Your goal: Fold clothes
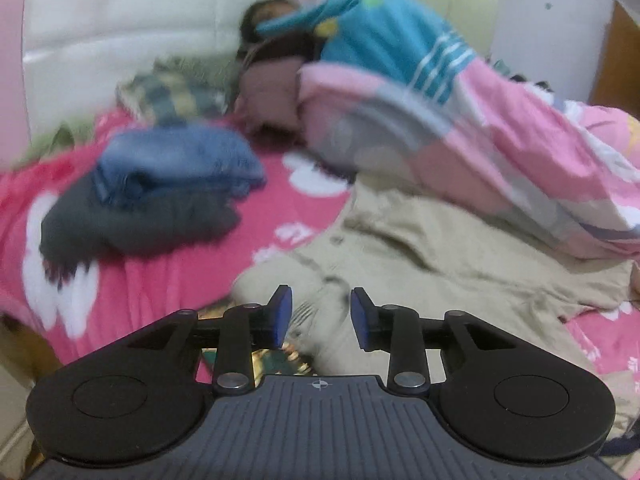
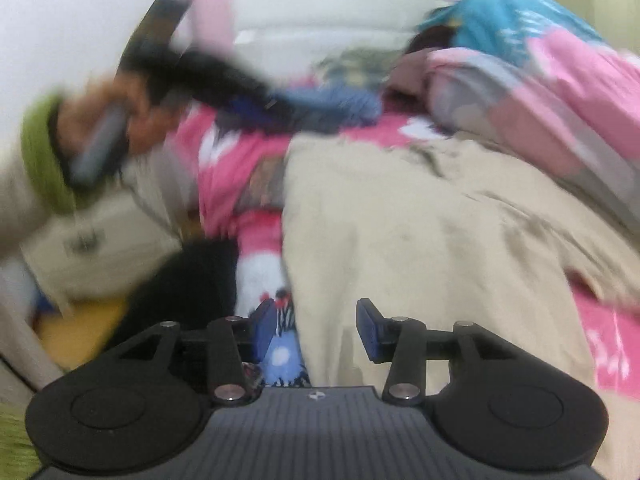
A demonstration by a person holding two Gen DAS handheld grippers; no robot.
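Pink flower-print bedsheet [image 1: 224,272] covers the bed, with a crumpled beige cloth garment [image 1: 420,264] spread on it. Beside the garment sits a folded stack of blue and grey clothes [image 1: 160,196]. Over the garment's near edge, left gripper [image 1: 321,318] and right gripper [image 2: 316,330] both gape, empty.

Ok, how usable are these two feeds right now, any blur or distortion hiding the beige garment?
Left wrist: motion blur smears the beige garment and the folded stack; the left gripper itself stays sharp, jaws open. Right wrist: blur is heavier, worst at left; the right gripper is crisp and open. Fisheye bending curves both edges.
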